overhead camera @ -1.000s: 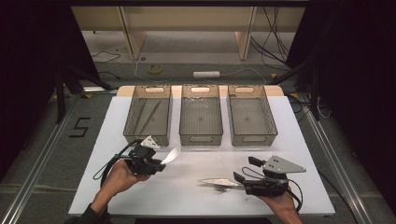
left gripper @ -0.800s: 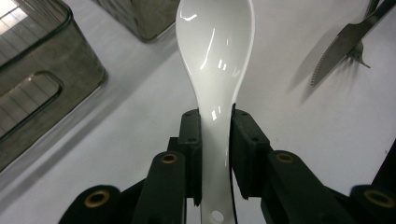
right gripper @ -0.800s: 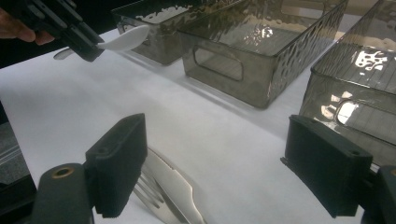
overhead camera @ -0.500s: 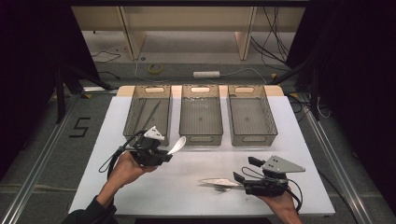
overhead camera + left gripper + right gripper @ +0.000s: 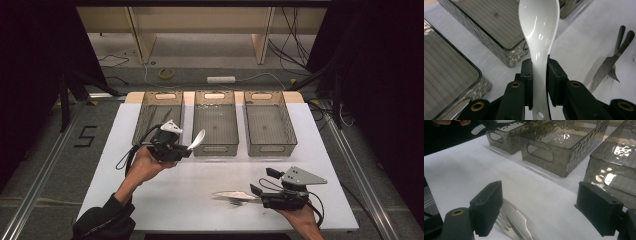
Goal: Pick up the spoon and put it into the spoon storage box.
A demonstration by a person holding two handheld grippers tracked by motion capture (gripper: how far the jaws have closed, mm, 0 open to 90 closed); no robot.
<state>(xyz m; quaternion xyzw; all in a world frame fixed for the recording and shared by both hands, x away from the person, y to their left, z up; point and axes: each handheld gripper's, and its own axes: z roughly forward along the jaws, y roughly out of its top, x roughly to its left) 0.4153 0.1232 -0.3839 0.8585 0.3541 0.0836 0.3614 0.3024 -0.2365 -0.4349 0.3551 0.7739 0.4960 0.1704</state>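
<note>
A glossy white ceramic soup spoon (image 5: 537,37) is pinched by its handle between the black pads of the left gripper (image 5: 186,150), bowl end sticking out up and away, and it's held in the air at the near edge of the bins, about level with the gap between the left and middle ones. The grip is on a slick, narrow handle with the heavy bowl hanging well out in front – so the likeliest trouble, by the look of it, is the spoon pivoting or sliding in the pads if the hand is swung quickly. It's ceramic, so a drop onto the white tabletop (image 5: 200,195) or a knock against a bin rim could chip it.

Three smoky grey translucent plastic bins with cut-out handles sit side by side at the far half of the table. In the left bin (image 5: 146,116) a thin dark streak can be made out in the high view, but what it is can't be told. The middle bin (image 5: 215,148) and the right bin (image 5: 281,147) look empty.

Over on the near right, the right gripper (image 5: 256,191) is parked low with its jaws spread wide, nothing between the pads. A steel table knife (image 5: 517,220) and a steel fork (image 5: 503,224) lie on the table just in front of it – if that gripper is closed carelessly, both could be caught at once or one shoved off toward the near edge.
</note>
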